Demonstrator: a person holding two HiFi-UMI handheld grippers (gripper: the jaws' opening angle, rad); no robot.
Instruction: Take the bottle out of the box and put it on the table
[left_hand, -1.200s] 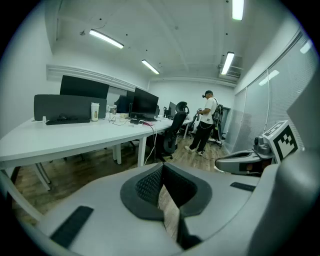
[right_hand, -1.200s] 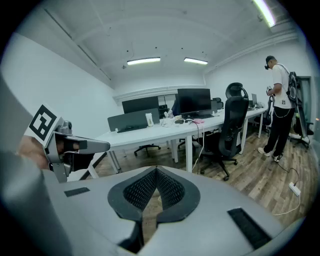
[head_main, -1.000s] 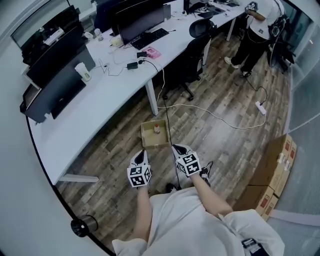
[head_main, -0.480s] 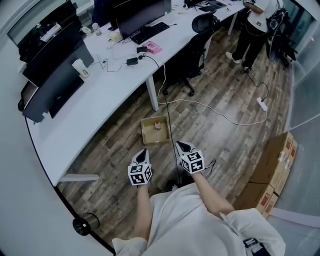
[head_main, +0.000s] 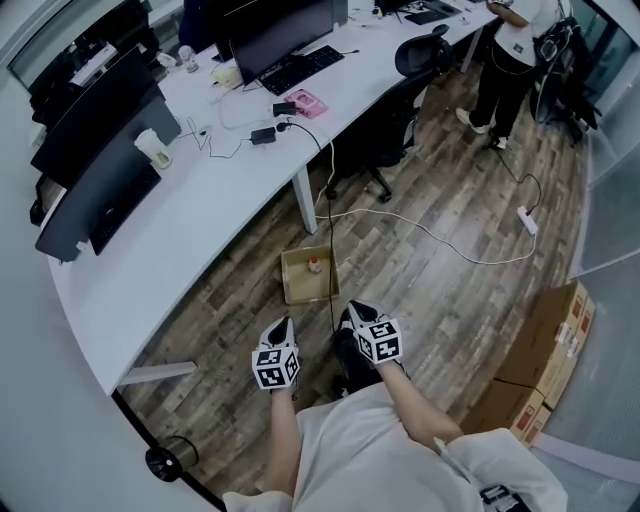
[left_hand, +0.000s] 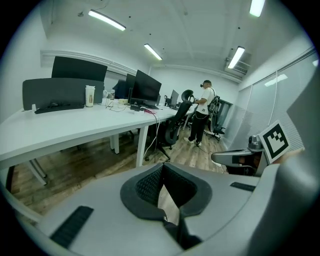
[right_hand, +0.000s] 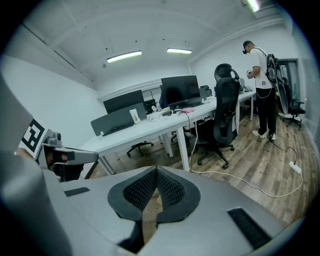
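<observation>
A small open cardboard box (head_main: 300, 283) lies on the wood floor by the leg of the white table (head_main: 200, 205). In its far corner stands a little bottle (head_main: 314, 264) with a red cap. Both grippers hover near the person's body, short of the box. My left gripper (head_main: 283, 325) is shut and empty, its tips pointing at the box's near left side. My right gripper (head_main: 350, 309) is also shut with nothing in it, just right of the box's near edge. In the left gripper view the pads (left_hand: 150, 185) meet; the right gripper view shows its pads (right_hand: 167, 189) touching too.
A black cable (head_main: 331, 255) runs from the table down past the box. An office chair (head_main: 400, 110) stands beyond, and a white cord with a power strip (head_main: 527, 220) crosses the floor. Cardboard cartons (head_main: 545, 340) are stacked at the right. A person (head_main: 515, 50) stands far back.
Both grippers have dropped a little lower in the head view and sit slightly further from the box. They stay shut. The box and bottle have not moved.
</observation>
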